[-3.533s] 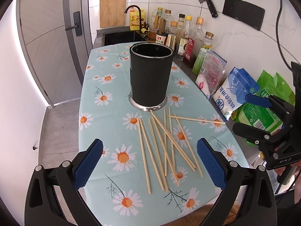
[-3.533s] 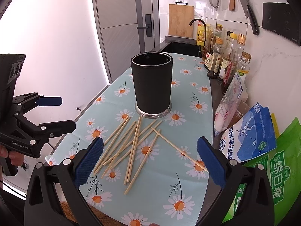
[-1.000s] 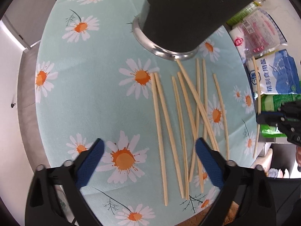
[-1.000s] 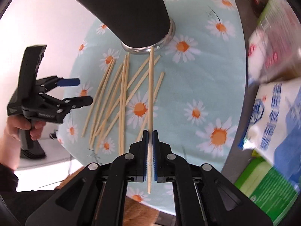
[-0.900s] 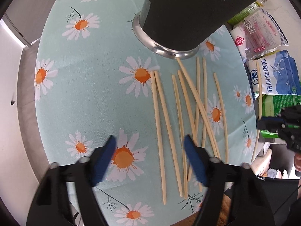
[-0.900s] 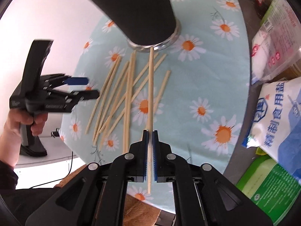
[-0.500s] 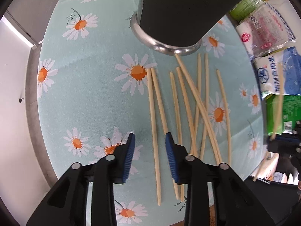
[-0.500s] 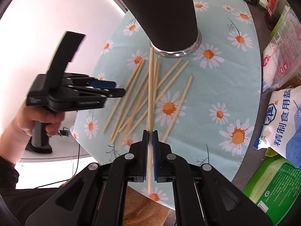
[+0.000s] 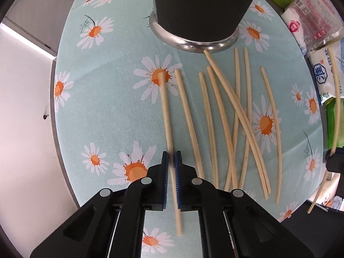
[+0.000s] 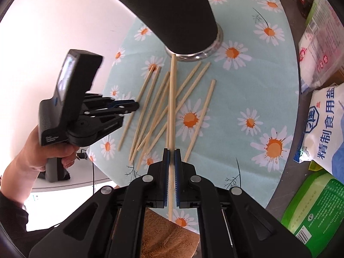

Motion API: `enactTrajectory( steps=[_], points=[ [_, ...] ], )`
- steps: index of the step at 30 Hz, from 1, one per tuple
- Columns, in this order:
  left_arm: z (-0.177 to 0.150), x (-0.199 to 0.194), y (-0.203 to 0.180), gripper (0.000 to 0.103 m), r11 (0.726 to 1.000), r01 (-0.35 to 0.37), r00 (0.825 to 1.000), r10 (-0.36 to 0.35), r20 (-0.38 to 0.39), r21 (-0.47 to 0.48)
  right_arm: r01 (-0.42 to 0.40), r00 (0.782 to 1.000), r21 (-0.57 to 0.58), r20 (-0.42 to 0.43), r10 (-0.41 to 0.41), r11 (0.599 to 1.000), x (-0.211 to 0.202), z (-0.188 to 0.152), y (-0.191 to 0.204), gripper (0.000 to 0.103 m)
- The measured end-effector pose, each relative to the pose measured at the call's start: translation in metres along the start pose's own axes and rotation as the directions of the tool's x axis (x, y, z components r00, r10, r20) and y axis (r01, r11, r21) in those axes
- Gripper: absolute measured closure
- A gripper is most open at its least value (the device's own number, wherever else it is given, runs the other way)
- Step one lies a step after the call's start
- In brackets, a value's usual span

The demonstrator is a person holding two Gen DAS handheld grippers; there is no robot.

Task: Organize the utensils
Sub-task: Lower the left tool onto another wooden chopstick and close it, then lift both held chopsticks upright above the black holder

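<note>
My left gripper [image 9: 171,163] is clamped on the leftmost chopstick [image 9: 166,111] on the tablecloth [image 9: 111,81]. My right gripper [image 10: 171,155] pinches another chopstick [image 10: 172,107] tight.

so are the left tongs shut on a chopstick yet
Yes, shut: the left tongs have both blue pads pressed against the leftmost chopstick, which runs out beyond them at both ends.

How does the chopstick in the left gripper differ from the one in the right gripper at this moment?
The left gripper's chopstick is blurred and lies low by the tablecloth; the right gripper's chopstick is sharp and lifted clear above the loose pile. The left one's far tip sits over a daisy; the right one's tip points at the black holder's metal base. Both are plain pale wood, clamped near one end by shut jaws.
</note>
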State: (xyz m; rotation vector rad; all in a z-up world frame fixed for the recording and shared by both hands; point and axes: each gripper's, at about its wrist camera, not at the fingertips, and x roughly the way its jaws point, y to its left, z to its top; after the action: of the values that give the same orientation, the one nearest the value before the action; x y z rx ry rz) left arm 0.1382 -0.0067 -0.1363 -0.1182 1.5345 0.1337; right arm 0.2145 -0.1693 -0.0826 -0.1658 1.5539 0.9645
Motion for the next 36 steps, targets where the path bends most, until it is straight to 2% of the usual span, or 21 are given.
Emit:
enactTrajectory(
  steps=[8, 11, 16, 22, 25, 27, 29, 31, 34, 36],
  points=[
    [-0.006, -0.007, 0.02, 0.099, 0.995, 0.081, 0.997, -0.08, 0.011, -0.053, -0.023, 1.0, 0.039, -0.001, 0.023, 0.999, 0.009, 0.001, 0.001, 0.097],
    [-0.01, -0.016, 0.029, 0.099, 0.992, 0.114, 0.993, -0.112, 0.041, -0.058, -0.024, 1.0, 0.044, 0.012, 0.024, 0.999, 0.008, 0.006, 0.004, 0.097],
    [-0.02, -0.043, 0.046, 0.099, 0.977, 0.207, 0.973, -0.2, 0.116, -0.055, -0.011, 0.998, 0.028, 0.057, 0.01, 1.0, 0.005, 0.013, 0.018, 0.097],
    [-0.03, -0.086, 0.067, 0.099, 0.947, 0.32, 0.924, -0.306, 0.229, -0.026, -0.012, 0.993, 0.009, 0.118, 0.01, 1.0, -0.006, 0.022, 0.047, 0.097],
    [-0.037, -0.112, 0.078, 0.099, 0.929, 0.37, 0.884, -0.358, 0.3, 0.018, -0.005, 0.983, -0.016, 0.182, 0.008, 1.0, -0.018, 0.024, 0.062, 0.097],
    [-0.038, -0.124, 0.083, 0.099, 0.918, 0.396, 0.863, -0.384, 0.329, 0.033, -0.03, 0.976, -0.016, 0.217, 0.033, 0.999, -0.025, 0.027, 0.07, 0.097],
    [-0.037, -0.136, 0.085, 0.099, 0.903, 0.426, 0.832, -0.417, 0.365, 0.06, -0.044, 0.965, -0.018, 0.26, 0.047, 0.999, -0.033, 0.028, 0.075, 0.097],
    [-0.033, -0.143, 0.086, 0.099, 0.894, 0.438, 0.811, -0.437, 0.389, 0.091, -0.053, 0.95, -0.017, 0.306, 0.056, 0.998, -0.039, 0.031, 0.08, 0.097],
    [-0.027, -0.153, 0.085, 0.099, 0.875, 0.453, 0.77, -0.48, 0.419, 0.171, -0.063, 0.932, -0.002, 0.358, 0.06, 0.998, -0.046, 0.036, 0.083, 0.097],
    [-0.023, -0.156, 0.084, 0.099, 0.866, 0.464, 0.754, -0.497, 0.43, 0.188, -0.07, 0.921, 0.016, 0.385, 0.058, 0.997, -0.051, 0.04, 0.081, 0.097]
  ],
)
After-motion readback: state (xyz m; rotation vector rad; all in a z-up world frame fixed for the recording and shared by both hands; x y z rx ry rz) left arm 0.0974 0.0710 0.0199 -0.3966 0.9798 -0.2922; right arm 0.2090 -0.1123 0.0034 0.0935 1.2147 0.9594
